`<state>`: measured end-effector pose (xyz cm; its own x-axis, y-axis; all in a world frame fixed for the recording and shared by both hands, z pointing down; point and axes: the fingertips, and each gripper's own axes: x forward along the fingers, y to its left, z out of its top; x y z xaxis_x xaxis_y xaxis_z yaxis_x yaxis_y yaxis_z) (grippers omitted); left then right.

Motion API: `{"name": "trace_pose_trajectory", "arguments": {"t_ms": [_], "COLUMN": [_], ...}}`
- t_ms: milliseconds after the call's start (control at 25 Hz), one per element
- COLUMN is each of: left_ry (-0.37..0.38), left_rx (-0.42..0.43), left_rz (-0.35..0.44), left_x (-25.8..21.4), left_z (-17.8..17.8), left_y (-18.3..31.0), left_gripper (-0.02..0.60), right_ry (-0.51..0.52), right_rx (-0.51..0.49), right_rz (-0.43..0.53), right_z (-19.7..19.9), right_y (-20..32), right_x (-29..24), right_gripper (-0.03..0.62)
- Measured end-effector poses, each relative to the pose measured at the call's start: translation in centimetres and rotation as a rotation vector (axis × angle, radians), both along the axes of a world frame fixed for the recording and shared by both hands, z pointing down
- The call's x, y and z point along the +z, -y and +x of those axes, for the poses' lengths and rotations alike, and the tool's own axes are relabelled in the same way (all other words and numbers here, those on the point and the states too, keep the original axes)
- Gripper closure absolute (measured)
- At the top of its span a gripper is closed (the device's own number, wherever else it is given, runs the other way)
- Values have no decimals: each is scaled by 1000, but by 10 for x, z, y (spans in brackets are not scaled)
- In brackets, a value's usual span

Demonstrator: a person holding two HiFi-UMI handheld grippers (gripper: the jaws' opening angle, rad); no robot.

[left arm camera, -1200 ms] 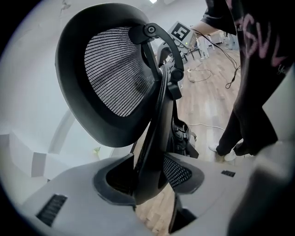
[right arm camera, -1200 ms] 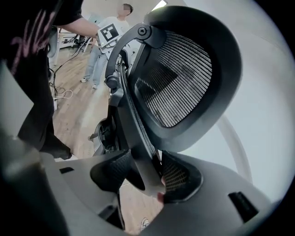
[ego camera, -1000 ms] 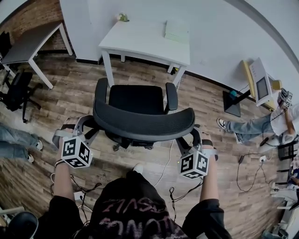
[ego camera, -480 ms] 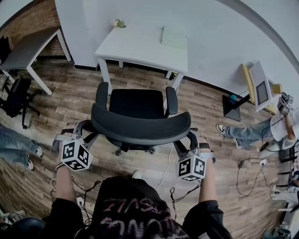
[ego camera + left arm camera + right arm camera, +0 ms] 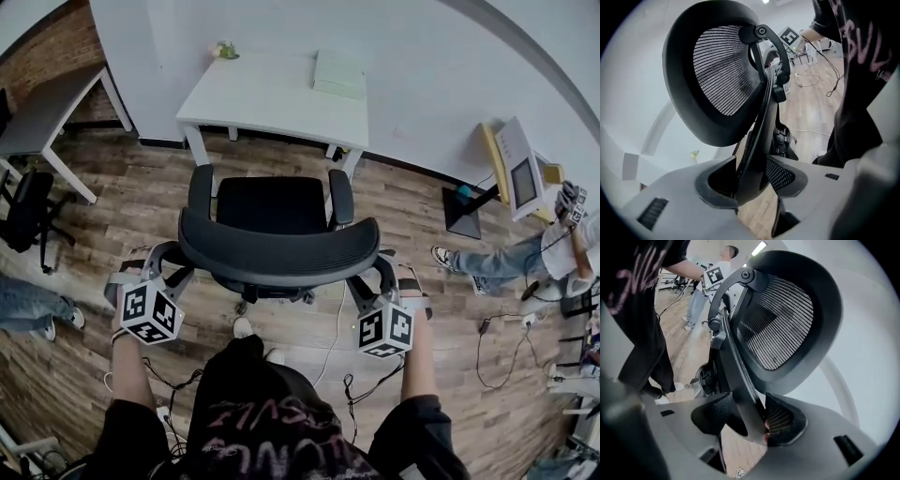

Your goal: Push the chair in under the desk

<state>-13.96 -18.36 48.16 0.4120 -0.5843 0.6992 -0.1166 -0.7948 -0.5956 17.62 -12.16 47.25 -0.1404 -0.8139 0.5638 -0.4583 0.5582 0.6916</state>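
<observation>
One chair point(image 5: 277, 234) stands on the wood floor point(image 5: 122, 202), its seat facing one white tabletop point(image 5: 272, 94). It is just short of the front legs and not yet under. The chair has two armrests and a curved back of black mesh in a smooth black frame.

There are two tongs. The left tongs point(image 5: 172, 261) are clamped on the left edge of the chair's back, and the frame fills the gap between their ribbed pads point(image 5: 780, 174). The right tongs point(image 5: 375, 274) are clamped on the right edge in the same way, with the frame against one pad point(image 5: 780, 420). Each carries one marker cube.

On the tabletop lie one flat pale book point(image 5: 337, 73) near the back right and one small green thing point(image 5: 223, 49) at the far left corner; what it is cannot be told.

At the left are a second, grey tabletop point(image 5: 47, 108) and a second black chair point(image 5: 23, 211), both well apart from the first. One screen point(image 5: 520, 173) stands at the right, with a seated person point(image 5: 506, 258) beside it. Thin cables point(image 5: 333, 328) trail over the planks behind the chair. Nothing lies between chair and tabletop.
</observation>
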Motion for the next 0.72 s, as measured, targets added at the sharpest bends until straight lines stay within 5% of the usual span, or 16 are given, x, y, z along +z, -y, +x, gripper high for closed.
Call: {"name": "trace_pose_trajectory", "arguments": {"t_ms": [720], "left_ry": [2], "left_rx": [37], "left_rz": [-24], "left_x": [-3], "left_z": [-14], "left_y": [79], "left_gripper": [368], "right_ry": [26], "right_rx": [18], "right_rz": [11], "right_z": [-15], "right_y": [68], "right_x": [-2], "right_gripper": [359]}}
